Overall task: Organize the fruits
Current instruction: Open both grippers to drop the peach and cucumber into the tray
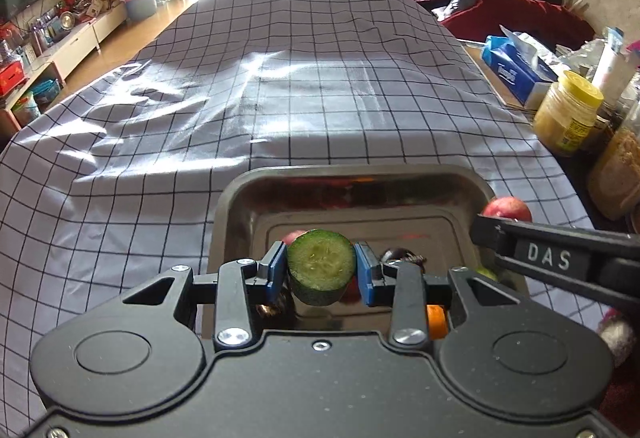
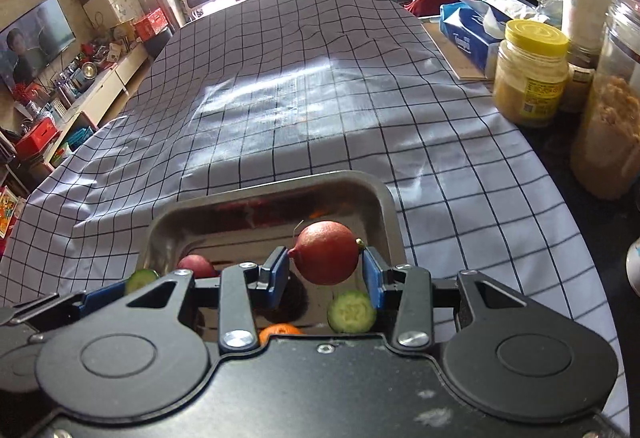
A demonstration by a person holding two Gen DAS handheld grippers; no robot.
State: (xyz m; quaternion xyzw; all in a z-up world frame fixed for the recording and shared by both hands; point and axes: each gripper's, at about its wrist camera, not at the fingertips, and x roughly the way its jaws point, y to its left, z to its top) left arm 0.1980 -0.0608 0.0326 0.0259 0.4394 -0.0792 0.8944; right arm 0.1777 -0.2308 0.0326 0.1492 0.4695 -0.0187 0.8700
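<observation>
Over the metal tray (image 2: 384,206), the left gripper (image 1: 321,265) fingers clamp a cucumber piece (image 1: 321,264) while the right gripper (image 2: 326,270) fingers, set slightly wider than it, cradle a red fruit (image 2: 326,252), apparently for sorted placement.

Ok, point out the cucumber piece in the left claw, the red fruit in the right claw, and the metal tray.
cucumber piece (image 1: 321,261), left wrist view, on its cut face.
red fruit (image 2: 327,253), right wrist view, middle of its skin.
metal tray (image 2: 267,185), right wrist view, far rim.
</observation>
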